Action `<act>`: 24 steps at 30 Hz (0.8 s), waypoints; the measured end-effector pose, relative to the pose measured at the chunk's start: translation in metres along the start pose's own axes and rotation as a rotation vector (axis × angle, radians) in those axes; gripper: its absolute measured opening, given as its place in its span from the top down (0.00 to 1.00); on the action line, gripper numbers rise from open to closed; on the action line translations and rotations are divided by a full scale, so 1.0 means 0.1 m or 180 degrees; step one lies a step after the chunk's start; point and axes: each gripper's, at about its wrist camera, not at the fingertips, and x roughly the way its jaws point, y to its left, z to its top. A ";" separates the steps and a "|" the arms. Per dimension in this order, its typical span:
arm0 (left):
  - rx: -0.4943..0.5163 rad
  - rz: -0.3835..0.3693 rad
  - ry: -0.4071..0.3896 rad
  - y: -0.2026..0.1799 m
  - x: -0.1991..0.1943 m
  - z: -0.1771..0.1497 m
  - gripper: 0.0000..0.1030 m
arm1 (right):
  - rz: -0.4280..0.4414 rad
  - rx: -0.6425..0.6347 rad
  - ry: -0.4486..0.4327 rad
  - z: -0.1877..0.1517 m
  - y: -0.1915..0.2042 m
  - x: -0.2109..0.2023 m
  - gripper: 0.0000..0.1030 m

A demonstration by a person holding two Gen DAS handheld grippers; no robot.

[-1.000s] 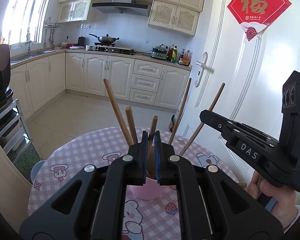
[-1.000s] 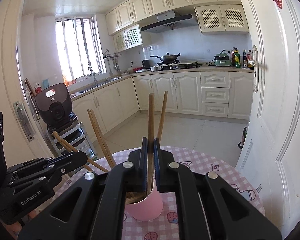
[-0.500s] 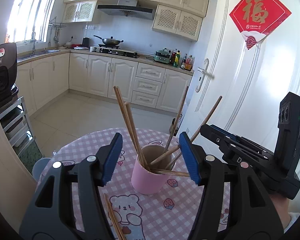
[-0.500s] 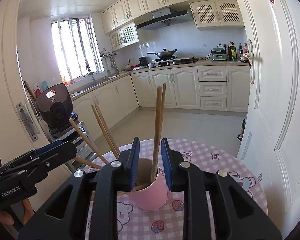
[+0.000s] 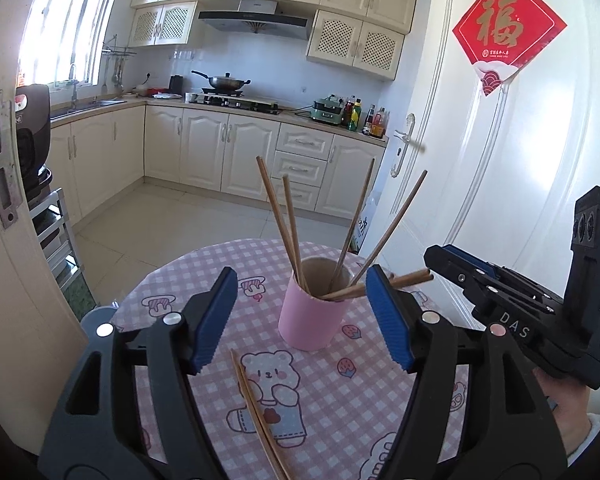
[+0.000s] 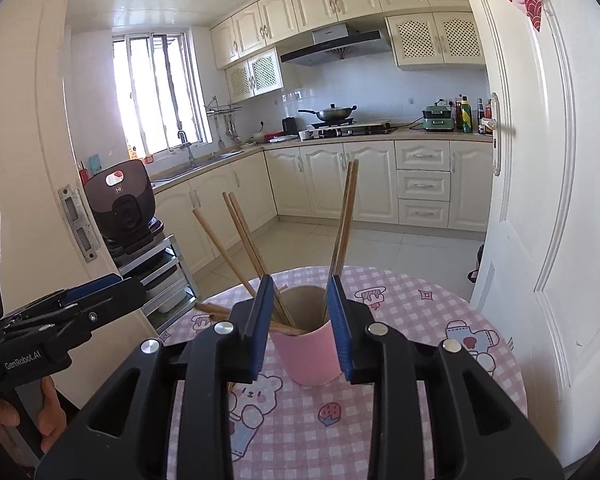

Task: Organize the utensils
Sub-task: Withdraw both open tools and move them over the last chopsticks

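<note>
**A:** ok so what's on the round desk with the pink-and-white checked cartoon cloth (image 5: 204,280)?

**B:** a pink cylindrical cup (image 5: 311,316) roughly mid-desk, with wooden chopsticks (image 5: 288,232) fanned out of it, most leaning on the rim, a couple lying nearly flat. One more loose pair of wooden chopsticks (image 5: 256,412) lies flat on the cloth, nearer the camera.

**A:** and the tongs?

**B:** left tongs (image 5: 300,320) have just been opening and sit wide apart, nothing gripped. Right tongs (image 6: 299,332) have just been opening too, only a modest gap, framing the cup without pinching anything.
</note>
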 end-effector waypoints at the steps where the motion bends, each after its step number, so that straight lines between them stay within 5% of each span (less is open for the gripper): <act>1: 0.0024 0.0004 0.0016 0.02 -0.03 -0.04 0.33 | -0.0004 -0.0017 0.0000 -0.03 0.02 -0.03 0.73; 11: 0.0019 0.0111 0.0542 0.35 0.04 -0.52 0.31 | 0.0069 0.0056 0.0338 -0.59 0.15 0.02 0.71; 24: -0.0339 0.0246 0.1020 0.84 0.32 -1.00 0.31 | 0.0309 -0.0204 0.1245 -1.33 0.72 0.80 0.71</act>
